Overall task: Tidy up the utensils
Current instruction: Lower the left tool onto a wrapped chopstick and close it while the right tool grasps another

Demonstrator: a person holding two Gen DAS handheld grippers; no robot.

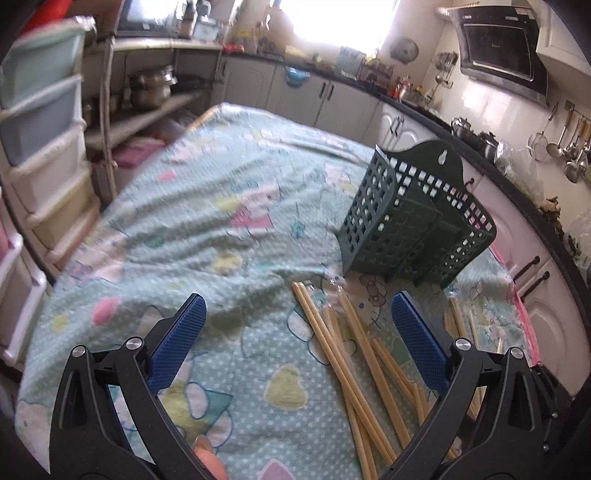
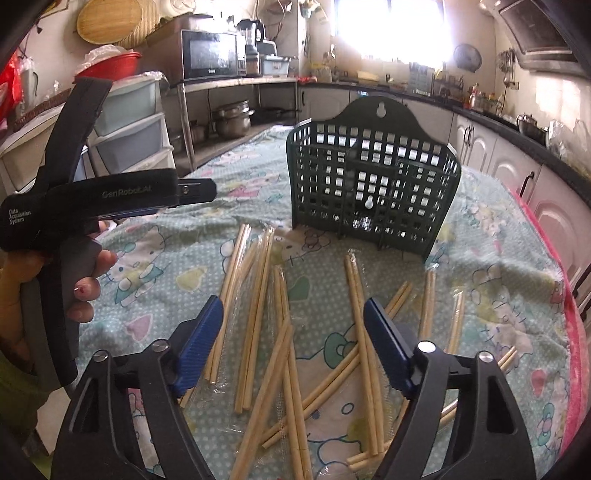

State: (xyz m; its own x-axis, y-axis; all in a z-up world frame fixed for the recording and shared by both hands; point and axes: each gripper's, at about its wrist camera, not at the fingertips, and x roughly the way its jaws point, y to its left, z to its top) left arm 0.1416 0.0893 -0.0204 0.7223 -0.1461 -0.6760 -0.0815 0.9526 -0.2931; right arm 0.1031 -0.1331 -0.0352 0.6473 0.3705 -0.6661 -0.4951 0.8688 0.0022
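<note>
Chopsticks [image 2: 280,332] (scattered) before basket [image 2: 373,184]

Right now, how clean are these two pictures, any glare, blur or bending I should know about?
Left wrist view: the window is blown out white, the pastel plastic drawers are smeared by blur, and the edges bow. Right wrist view: the same window glare, but the dark green slotted plastic basket and bamboo chopsticks look sharp.

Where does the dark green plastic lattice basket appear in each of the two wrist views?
Left wrist view: the dark green plastic lattice basket stands right of centre, seen corner-on, beyond the wooden chopsticks.
Right wrist view: it stands upper centre, seen front-on, behind the chopsticks.
Shared landmark: the bright window on the far wall, also the green cartoon-print tablecloth under everything.
</note>
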